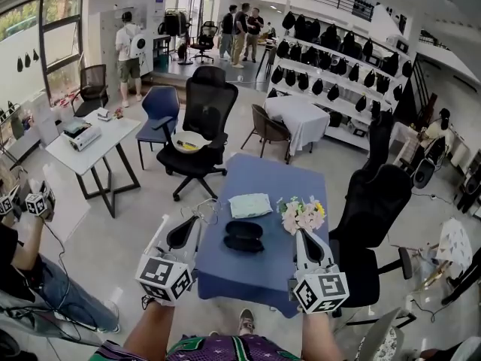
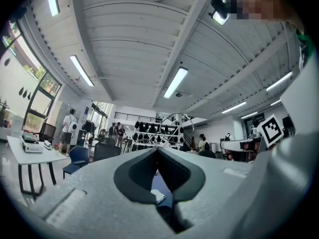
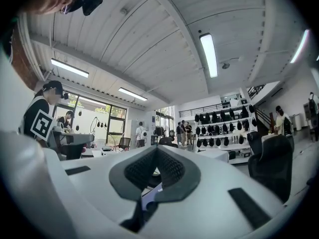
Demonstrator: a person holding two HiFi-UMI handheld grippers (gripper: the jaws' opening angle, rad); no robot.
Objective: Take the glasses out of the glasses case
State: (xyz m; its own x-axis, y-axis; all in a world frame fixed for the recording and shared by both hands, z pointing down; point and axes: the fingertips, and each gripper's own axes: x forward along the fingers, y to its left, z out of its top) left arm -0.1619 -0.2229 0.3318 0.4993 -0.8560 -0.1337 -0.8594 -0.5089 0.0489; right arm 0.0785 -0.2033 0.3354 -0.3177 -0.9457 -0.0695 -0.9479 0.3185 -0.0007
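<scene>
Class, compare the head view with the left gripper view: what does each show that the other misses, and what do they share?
Only the head view shows the open black glasses case, the flower bunch and the right tool. Only the left gripper view shows the ceiling lights and, close up, the jaws of the left tool closed together at the tips. Both show the thin wire glasses at that tool's tip, the blue table and the shelves of black bags.
</scene>
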